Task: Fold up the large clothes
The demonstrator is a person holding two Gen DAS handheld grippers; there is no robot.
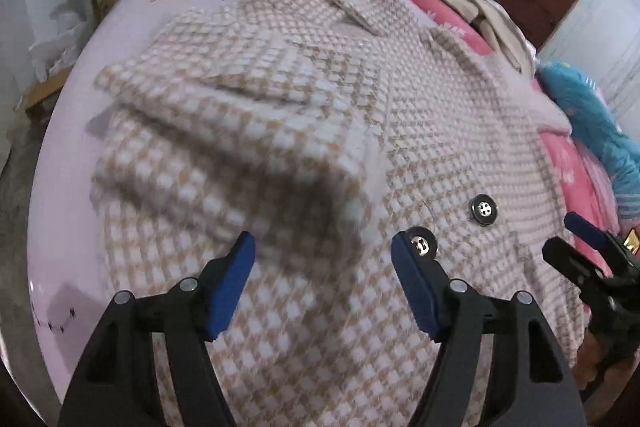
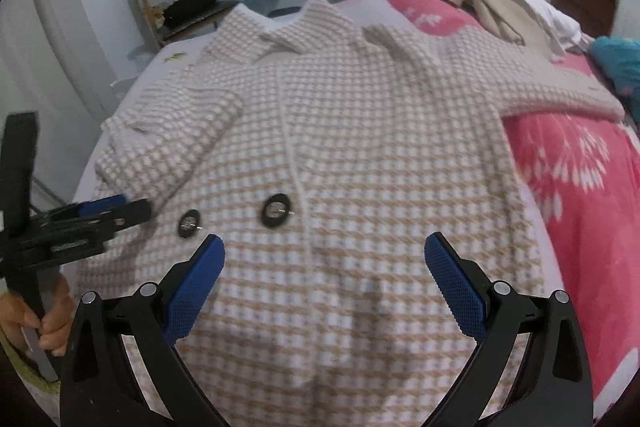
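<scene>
Clearly the folding is at an early step: the checked coat (image 2: 360, 147) lies flat, front up, on the bed (image 1: 132, 11), collar at the far side. On the left, one sleeve (image 2: 172, 135) is already laid across the body. The left gripper (image 1: 322, 283) hangs just above the near hem, its jaws wide apart and holding nothing. Two black buttons (image 2: 274, 210) sit near the middle, beside the front edge. The right gripper (image 2: 324, 287) is also spread wide and empty, over the lower front. At the far right, the other sleeve (image 2: 560, 87) stretches out over the pink blanket (image 2: 580, 187). I think the next move is to take this sleeve near its cuff and bring it across the body.
</scene>
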